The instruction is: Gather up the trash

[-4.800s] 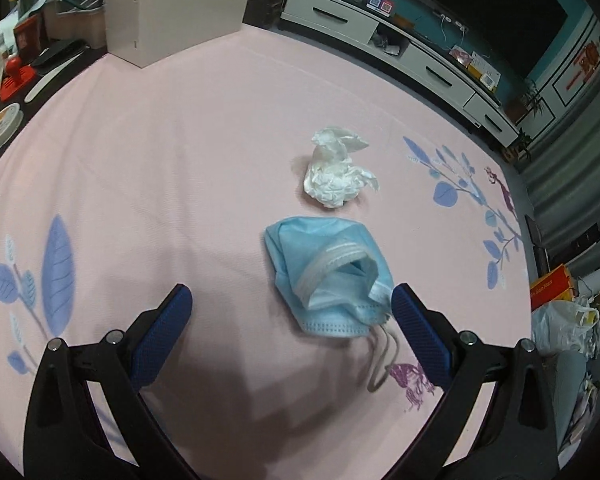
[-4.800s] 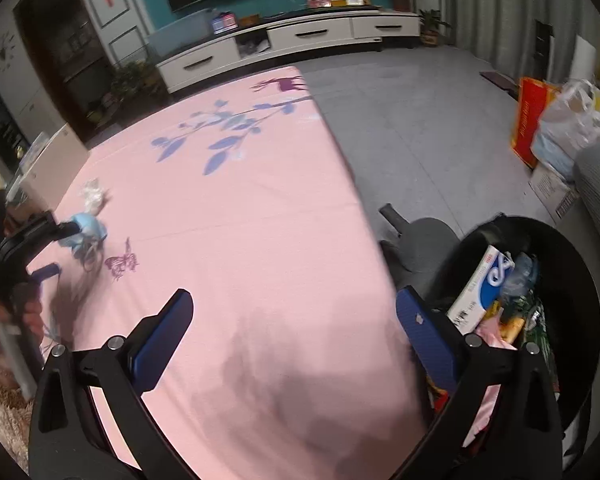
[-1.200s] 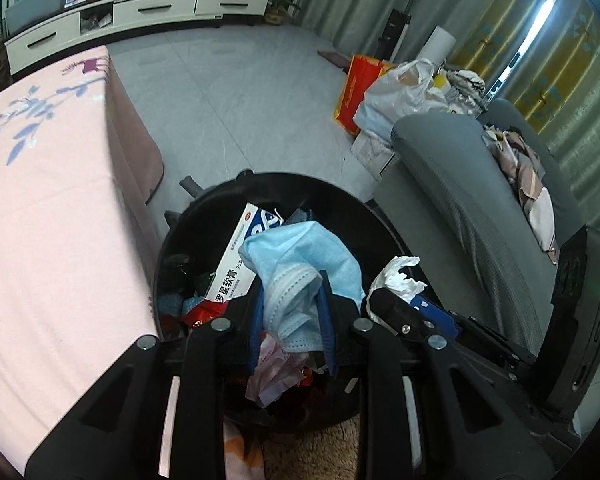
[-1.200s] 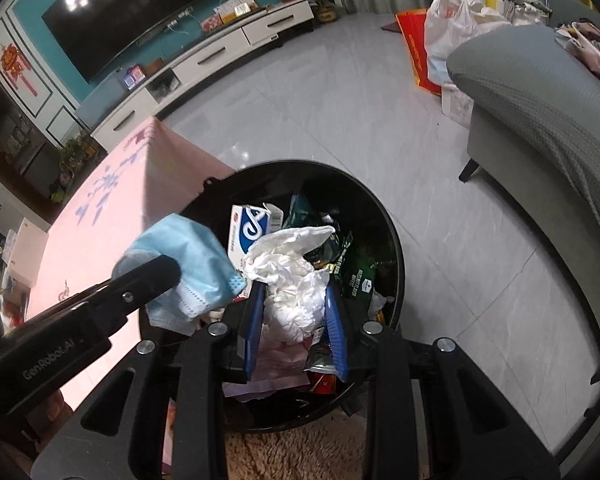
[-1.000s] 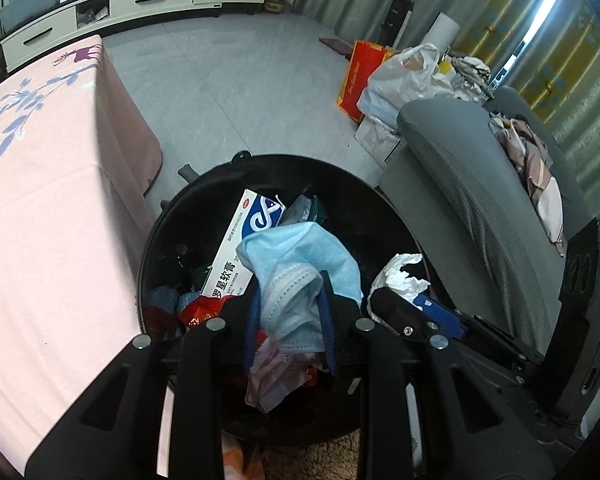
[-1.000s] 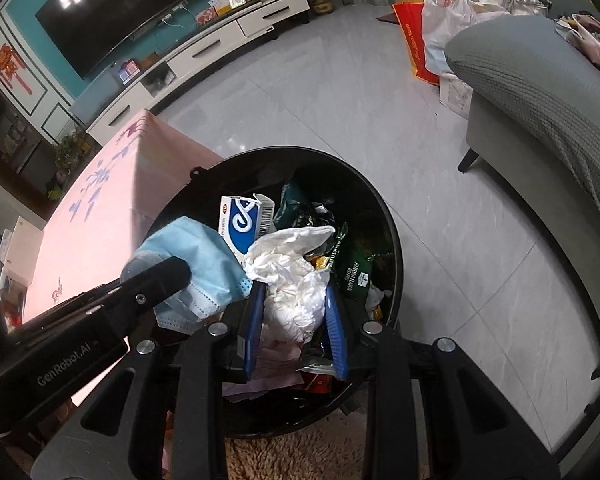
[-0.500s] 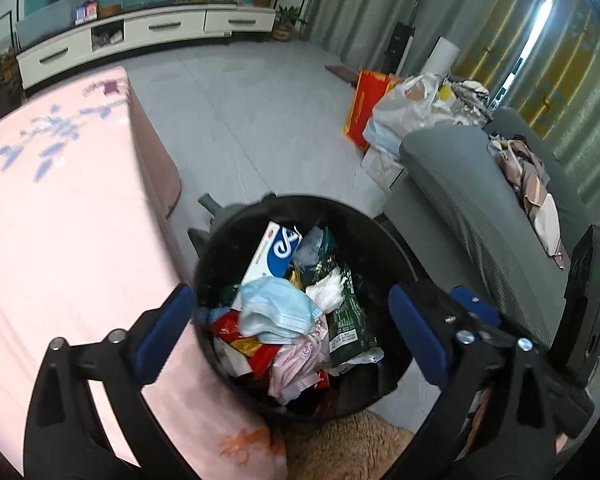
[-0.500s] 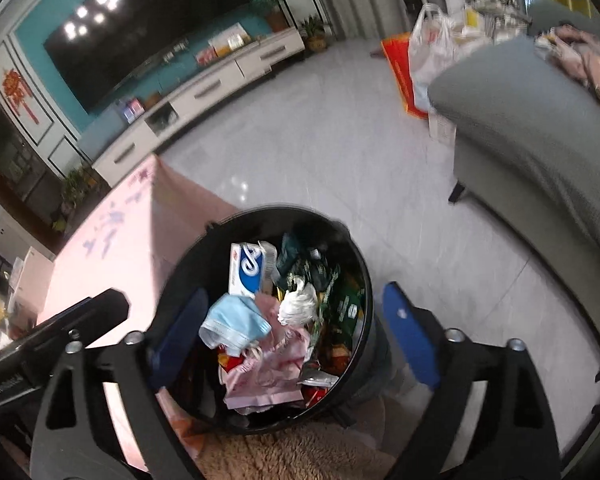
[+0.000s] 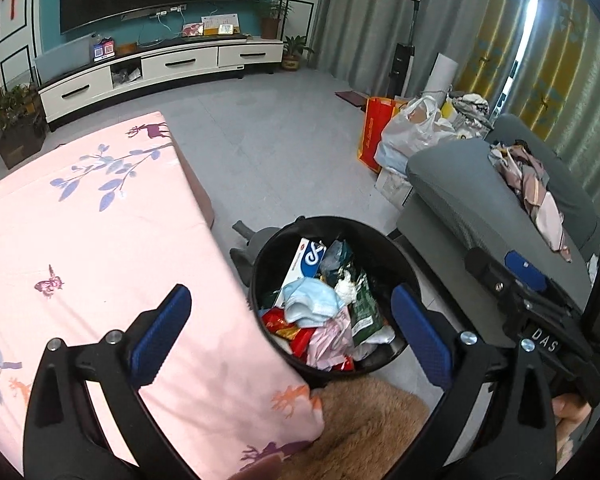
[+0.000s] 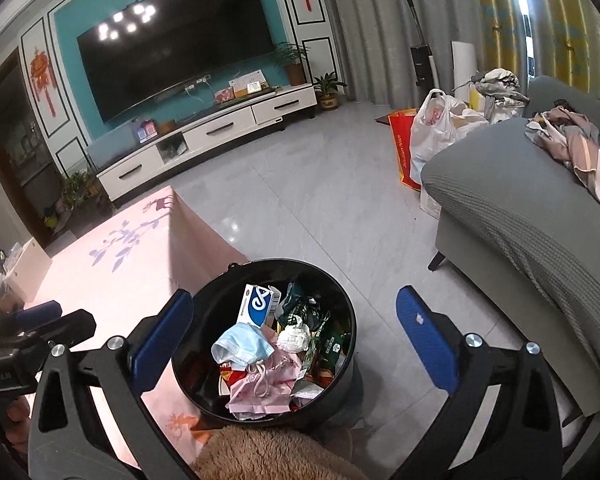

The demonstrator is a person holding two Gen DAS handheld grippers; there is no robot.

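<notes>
The black trash bin (image 9: 340,222) stands on the floor between the table and the sofa, full of wrappers. A blue face mask (image 9: 310,300) lies loose on top of the trash, also visible in the right wrist view (image 10: 242,344). A crumpled white tissue (image 9: 345,286) rests beside it (image 10: 294,336). My left gripper (image 9: 290,291) hovers above the bin, open, nothing between its fingers. My right gripper (image 10: 295,294) is also above the bin; its jaws are opening and hold nothing. Each gripper shows at the edge of the other's view.
A table with a pink patterned cloth (image 9: 80,240) borders the bin on the left. A grey sofa (image 9: 480,200) stands to the right, with bags (image 9: 412,136) beyond it. A brown fluffy rug (image 9: 360,420) lies in front. A blue-white box (image 10: 260,306) leans inside the bin.
Both grippers opened and let go: the mask and the tissue dropped into the bin. Both hands then rose and drew back, so the bin looks smaller.
</notes>
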